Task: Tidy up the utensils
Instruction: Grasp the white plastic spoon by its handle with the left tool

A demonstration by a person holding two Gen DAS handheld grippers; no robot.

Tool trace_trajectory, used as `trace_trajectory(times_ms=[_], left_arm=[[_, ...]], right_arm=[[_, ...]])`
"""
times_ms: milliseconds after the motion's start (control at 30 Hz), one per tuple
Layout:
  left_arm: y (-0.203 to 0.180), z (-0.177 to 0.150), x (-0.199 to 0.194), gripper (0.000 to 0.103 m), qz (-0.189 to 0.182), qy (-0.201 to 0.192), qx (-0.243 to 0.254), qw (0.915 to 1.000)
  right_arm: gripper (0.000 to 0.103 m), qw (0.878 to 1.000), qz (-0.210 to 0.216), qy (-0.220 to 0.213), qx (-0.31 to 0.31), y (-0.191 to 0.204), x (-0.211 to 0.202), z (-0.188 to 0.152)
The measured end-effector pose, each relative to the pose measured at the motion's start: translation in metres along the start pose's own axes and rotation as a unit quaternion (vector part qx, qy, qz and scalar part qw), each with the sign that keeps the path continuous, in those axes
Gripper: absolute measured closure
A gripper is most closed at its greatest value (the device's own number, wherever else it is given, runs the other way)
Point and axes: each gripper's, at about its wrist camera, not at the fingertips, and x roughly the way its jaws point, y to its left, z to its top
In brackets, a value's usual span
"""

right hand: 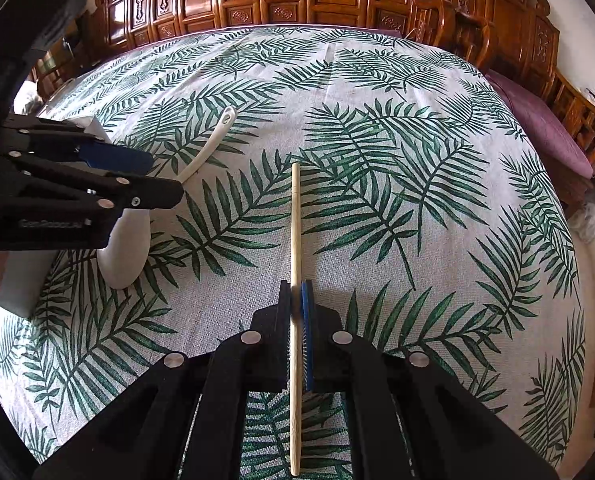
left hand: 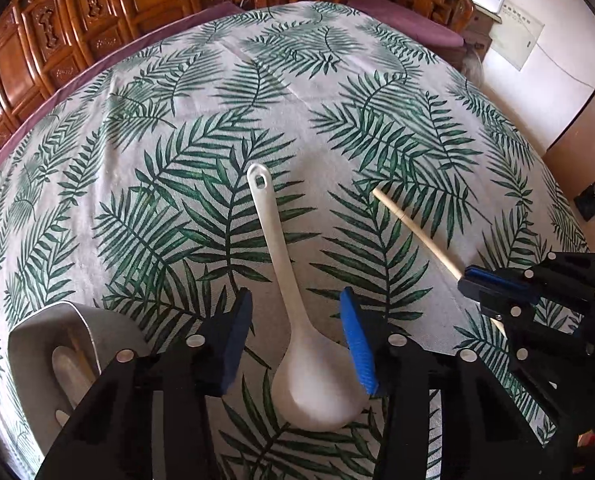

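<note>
A white ladle-like spoon [left hand: 297, 320] lies on the leaf-print tablecloth, bowl toward me, handle pointing away. My left gripper [left hand: 297, 340] is open, its blue pads either side of the spoon's neck without touching it. The spoon also shows in the right wrist view [right hand: 125, 248], partly behind the left gripper [right hand: 137, 180]. My right gripper [right hand: 296, 312] is shut on a wooden chopstick [right hand: 295, 220] that points forward, low over the cloth. In the left wrist view the right gripper [left hand: 497, 292] holds the chopstick [left hand: 413, 232] at the right.
A grey utensil holder [left hand: 29, 344] lies at the lower left, with a white spoon and a wooden stick inside it. Carved wooden chairs [left hand: 97, 8] ring the far side of the table. A purple cushioned bench [right hand: 545, 128] stands at the right.
</note>
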Motion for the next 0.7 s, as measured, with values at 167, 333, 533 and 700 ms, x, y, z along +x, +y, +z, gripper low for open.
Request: trace_trajectory(times_ms=[167,333,533,700], left_arm=[[-0.0004,-0.0037,0.0065,0.068,0.001,0.012,0.001,0.9999],[-0.0031,-0.0038,0.0091,0.072,0.007,0.014,0.006,0.9999],[-0.0025,-0.0029,0.0092,0.091,0.010,0.014,0.007,0.9998],[-0.0056,-0.0074,0.0070,0.094,0.014,0.012,0.016,0.9997]], right_arm=[[0.097,1.000,-0.001,0.000,0.000,-0.0001,0.0000,-0.0001],[0.097,1.000,-0.001,0.000,0.000,-0.0004,0.0002,-0.0001],[0.097,1.000,-0.001,0.001,-0.001,-0.0003,0.0004,-0.0004],[0.097,1.000,-0.009,0.021,0.002,0.0021,0.0004,0.0037]])
